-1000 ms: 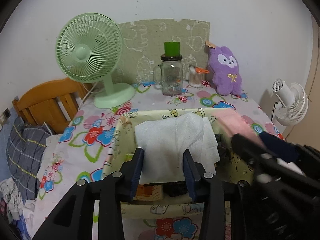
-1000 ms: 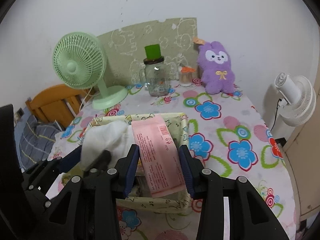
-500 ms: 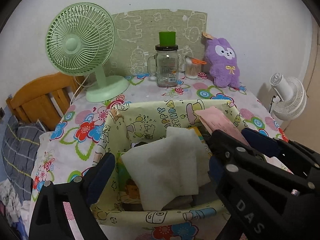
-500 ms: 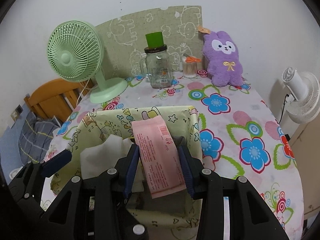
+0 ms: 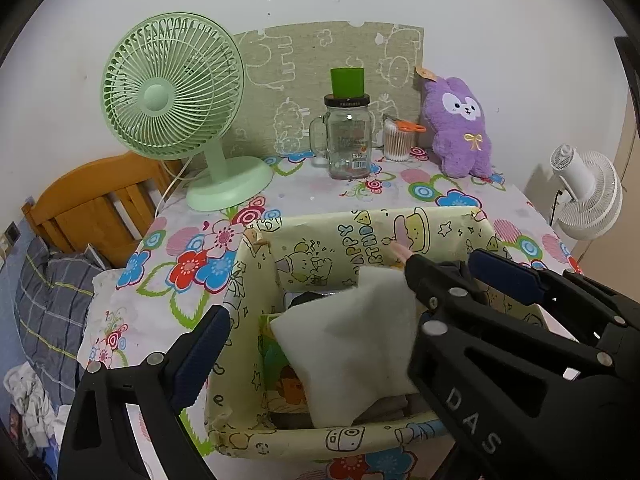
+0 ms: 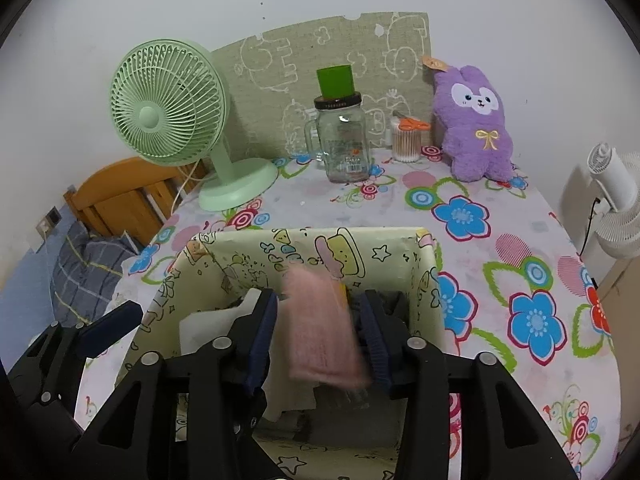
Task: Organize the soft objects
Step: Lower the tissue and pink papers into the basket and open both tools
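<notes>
looking from the right gripper (image 6: 320, 336), its open fingers flank a blurry pink pack (image 6: 320, 328); the left gripper (image 5: 320, 332) gapes over a white cloth (image 5: 352, 344) in the box (image 5: 248, 280).

Lighting was even and soft indoors; fisheye bending darkened the corners, and the pink packet (image 6: 320, 328) showed motion blur.

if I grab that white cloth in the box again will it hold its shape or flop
The white cloth would probably flop: it lies creased and draped over the things under it in the box. It looks thin, so likely light. Its matte surface suggests it will not slip.
</notes>
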`<state>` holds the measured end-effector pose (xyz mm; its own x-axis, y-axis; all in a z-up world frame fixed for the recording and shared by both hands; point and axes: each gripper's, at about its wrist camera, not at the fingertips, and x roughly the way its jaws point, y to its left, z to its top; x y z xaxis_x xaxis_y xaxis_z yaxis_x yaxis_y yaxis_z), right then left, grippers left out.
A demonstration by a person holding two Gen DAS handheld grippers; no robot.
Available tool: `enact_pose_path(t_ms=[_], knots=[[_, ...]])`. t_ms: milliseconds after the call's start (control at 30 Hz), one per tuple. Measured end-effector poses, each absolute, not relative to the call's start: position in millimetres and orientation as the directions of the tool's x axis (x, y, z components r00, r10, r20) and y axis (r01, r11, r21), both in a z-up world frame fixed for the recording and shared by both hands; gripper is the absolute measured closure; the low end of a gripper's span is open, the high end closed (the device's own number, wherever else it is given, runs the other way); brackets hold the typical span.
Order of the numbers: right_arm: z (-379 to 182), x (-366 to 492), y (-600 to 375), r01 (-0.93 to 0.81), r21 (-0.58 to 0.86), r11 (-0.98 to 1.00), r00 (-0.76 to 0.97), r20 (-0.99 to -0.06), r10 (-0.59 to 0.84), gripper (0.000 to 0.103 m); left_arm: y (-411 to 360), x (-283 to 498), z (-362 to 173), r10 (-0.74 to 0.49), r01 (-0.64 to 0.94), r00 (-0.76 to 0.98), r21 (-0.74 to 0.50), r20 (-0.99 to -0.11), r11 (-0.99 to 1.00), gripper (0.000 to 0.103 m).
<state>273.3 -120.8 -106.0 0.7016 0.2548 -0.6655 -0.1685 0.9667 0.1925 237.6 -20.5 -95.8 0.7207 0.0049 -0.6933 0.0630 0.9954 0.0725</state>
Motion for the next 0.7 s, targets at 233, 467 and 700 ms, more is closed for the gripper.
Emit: enact_pose_path(t_ms=[233, 467, 700], knots=[[-104.1, 264.3, -128.5, -0.122, 0.238, 0.964, 0.691, -0.677, 0.255, 0.014, -24.5, 229.6, -91.7, -0.01, 0.076, 0.728, 0.066, -0.686, 0.995, 0.005], [-94.6, 249.1, -132.3, -0.107, 0.23, 0.967, 0.683, -0.69, 0.24, 0.014, -26.4, 214.2, -82.8, -0.02, 0.081, 0.741, 0.059, -0.671, 0.995, 0.005], [-78.5, 226.0, -135.2, -0.09, 0.2, 0.976, 0.713, -0.671, 0.203, 0.014, -27.9, 195.5, -69.2, -0.029, 0.088, 0.764, 0.06, -0.644, 0.994, 0.004]])
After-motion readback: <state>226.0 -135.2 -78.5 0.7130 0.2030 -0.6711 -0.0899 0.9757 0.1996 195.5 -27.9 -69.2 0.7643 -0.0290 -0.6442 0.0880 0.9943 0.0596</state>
